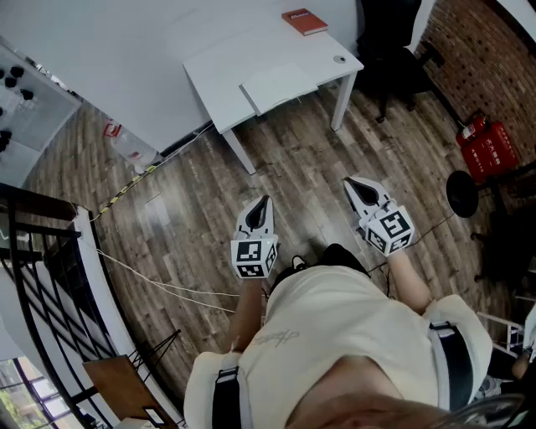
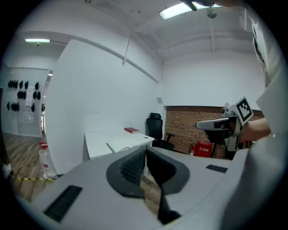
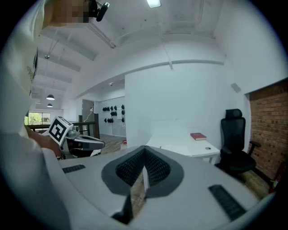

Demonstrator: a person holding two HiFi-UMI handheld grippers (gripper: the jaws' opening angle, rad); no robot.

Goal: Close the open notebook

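An open white notebook [image 1: 279, 85] lies flat near the front edge of a white table [image 1: 219, 74] across the room, and shows again as the notebook [image 2: 128, 143] in the left gripper view. My left gripper [image 1: 264, 204] is held over the wooden floor, well short of the table, with its jaws together and nothing between them. My right gripper [image 1: 353, 186] hangs beside it at the same distance from the table, also shut and empty. Each gripper shows in the other's view: right gripper [image 2: 208, 125], left gripper [image 3: 96, 143].
A red book [image 1: 304, 21] and a small round object [image 1: 339, 59] lie on the table's far end. A black office chair [image 1: 394, 59] stands right of the table, a red canister [image 1: 488, 149] by the brick wall. A plastic bottle [image 1: 126, 147] and cables lie on the floor at left, beside a black railing [image 1: 33, 251].
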